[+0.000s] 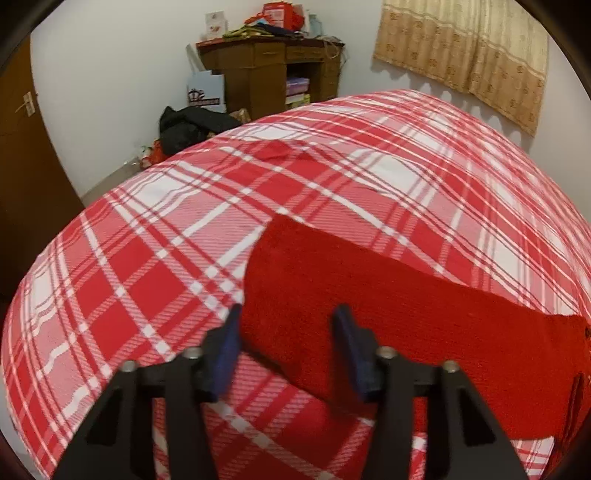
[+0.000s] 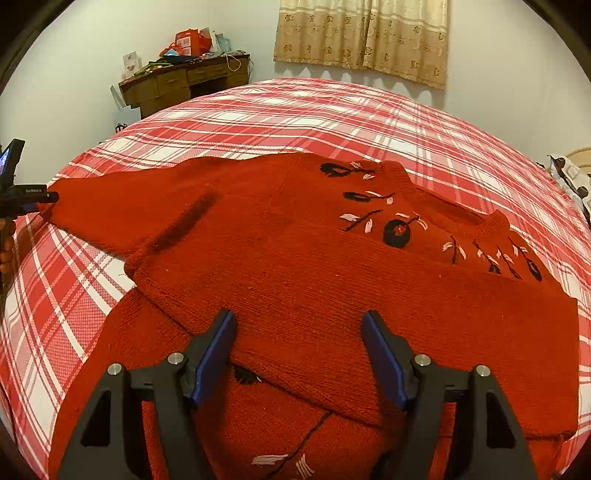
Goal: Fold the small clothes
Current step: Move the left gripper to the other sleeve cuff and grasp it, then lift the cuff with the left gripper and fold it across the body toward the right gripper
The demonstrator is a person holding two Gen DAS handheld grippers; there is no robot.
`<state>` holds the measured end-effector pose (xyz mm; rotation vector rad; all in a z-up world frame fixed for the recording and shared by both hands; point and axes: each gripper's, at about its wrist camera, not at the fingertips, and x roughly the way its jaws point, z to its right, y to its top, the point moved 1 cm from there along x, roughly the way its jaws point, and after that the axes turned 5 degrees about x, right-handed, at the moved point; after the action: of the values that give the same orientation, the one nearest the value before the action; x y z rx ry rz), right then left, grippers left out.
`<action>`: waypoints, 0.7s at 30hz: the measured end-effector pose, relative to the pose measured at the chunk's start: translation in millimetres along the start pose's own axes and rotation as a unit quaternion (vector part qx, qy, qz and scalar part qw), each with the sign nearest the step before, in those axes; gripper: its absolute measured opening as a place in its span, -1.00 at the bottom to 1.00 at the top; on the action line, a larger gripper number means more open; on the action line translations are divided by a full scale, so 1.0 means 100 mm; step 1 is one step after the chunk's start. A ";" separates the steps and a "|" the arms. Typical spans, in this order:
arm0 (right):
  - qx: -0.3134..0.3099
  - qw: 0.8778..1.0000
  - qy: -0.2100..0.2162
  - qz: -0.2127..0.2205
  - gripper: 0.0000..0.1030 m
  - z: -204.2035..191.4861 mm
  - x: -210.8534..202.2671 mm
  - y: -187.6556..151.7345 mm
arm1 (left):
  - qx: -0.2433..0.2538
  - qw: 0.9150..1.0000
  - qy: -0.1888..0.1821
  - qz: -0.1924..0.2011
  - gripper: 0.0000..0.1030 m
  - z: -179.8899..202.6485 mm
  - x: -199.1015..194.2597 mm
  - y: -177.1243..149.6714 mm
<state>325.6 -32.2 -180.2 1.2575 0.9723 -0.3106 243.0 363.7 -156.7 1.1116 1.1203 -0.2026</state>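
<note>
Bedroom w/ white walls: a red-and-white plaid bedspread [image 2: 332, 110] is covering the bed and carrying everything. Beyond the bed's far-left corner a wooden desk [image 1: 273, 70] is standing piled w/ clutter, a black heap of clothes [image 1: 188, 129] is lying on the floor beside it, and a beige curtain [image 2: 365, 33] is hanging behind the far edge. Nothing is blocking either gripper.

Red knit sweater [image 2: 314, 266] w/ black-and-white flower embroidery is lying flat mid-bed, partly folded, one sleeve laid across the body. Its other sleeve is stretching toward the bed's left edge; collar is pointing to the right side.

Left gripper [image 1: 288, 317] is angling down at that sleeve's end; its jaws are standing partly apart, w/ the cuff corner between them, pads not visibly pressing. In the right wrist view it's showing at the left edge, at the cuff.

Right gripper [image 2: 299, 325] is tilting down over the near part of the folded body, jaws standing wide apart, fabric under them, not clamped.
</note>
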 end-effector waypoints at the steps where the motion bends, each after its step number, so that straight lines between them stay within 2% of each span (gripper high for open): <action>1: 0.000 1.000 0.000 0.000 0.39 0.00 0.00 0.00 | 0.002 1.000 -0.007 0.003 -0.35 0.01 0.00 0.00; 2: 0.000 1.000 0.000 0.000 0.39 0.00 0.00 0.00 | 0.004 1.000 -0.013 0.006 -0.59 0.03 0.00 0.00; 3: 0.000 1.000 0.000 0.000 0.39 0.00 0.00 0.00 | 0.004 1.000 -0.022 0.008 -0.70 0.04 0.00 0.00; 5: 0.001 1.000 0.001 0.000 0.39 0.00 0.00 0.00 | 0.005 0.999 -0.031 0.008 -0.75 0.06 0.00 0.01; 15: 0.007 1.000 0.002 -0.003 0.42 0.01 0.01 0.03 | 0.004 0.997 -0.078 0.016 -0.77 0.14 -0.22 0.07; 21: 0.006 0.999 0.023 0.033 0.45 -0.01 -0.45 0.03 | 0.022 0.994 -0.104 0.035 -0.78 0.22 -0.49 0.14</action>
<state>300.6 -43.7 -144.6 1.3102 0.9680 -0.2368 242.2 335.0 -109.2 1.1397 0.8943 -0.2828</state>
